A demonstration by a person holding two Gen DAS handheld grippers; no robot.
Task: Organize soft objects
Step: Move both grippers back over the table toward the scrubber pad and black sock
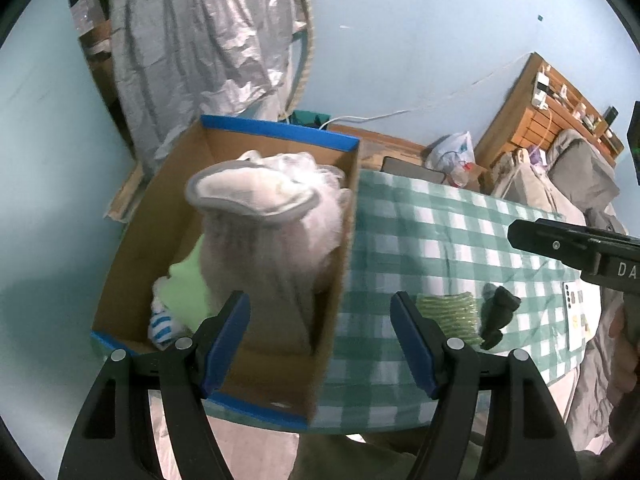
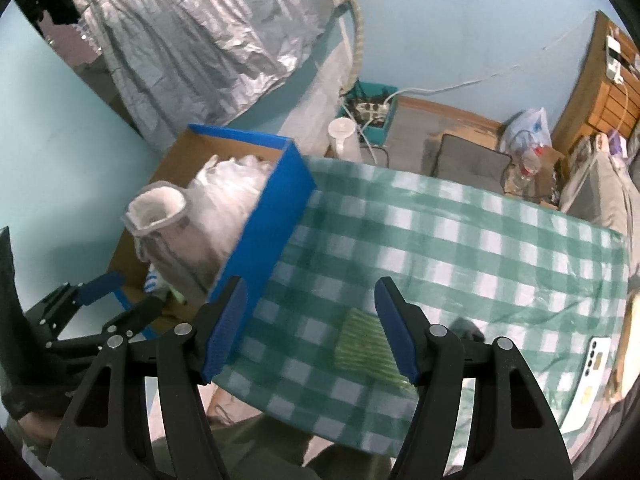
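The left gripper (image 1: 320, 340) is hovering with its blue-padded jaws spread wide and holding nothing, just above the near end of the blue-edged cardboard box (image 1: 276, 136) that is sitting along the left edge of the table under the green-and-white checked tablecloth (image 1: 440, 220). Inside the box, a tall pale-grey fuzzy sock with a white lining (image 1: 256, 224) is standing up above the rim, leaning against a white mesh bath puff (image 1: 316, 168), with a light-green cloth (image 1: 188, 284) and a blue-and-white striped sock (image 1: 162, 326) lying low in the near left corner.

The right gripper (image 2: 310, 328) is likewise spread and empty, hanging over the near edge of the table, with a green ribbed sponge cloth (image 2: 362, 346) lying just beside its right finger. A small dark soft toy (image 1: 498, 312) is resting next to that cloth, and a white phone (image 2: 596, 368) is lying at the near right corner.

The risks, as a judgement: the tall sock is sticking out and could topple over the box wall if brushed, and a pinch on the thin cloth could catch the tablecloth and drag it, shifting the phone towards the edge.
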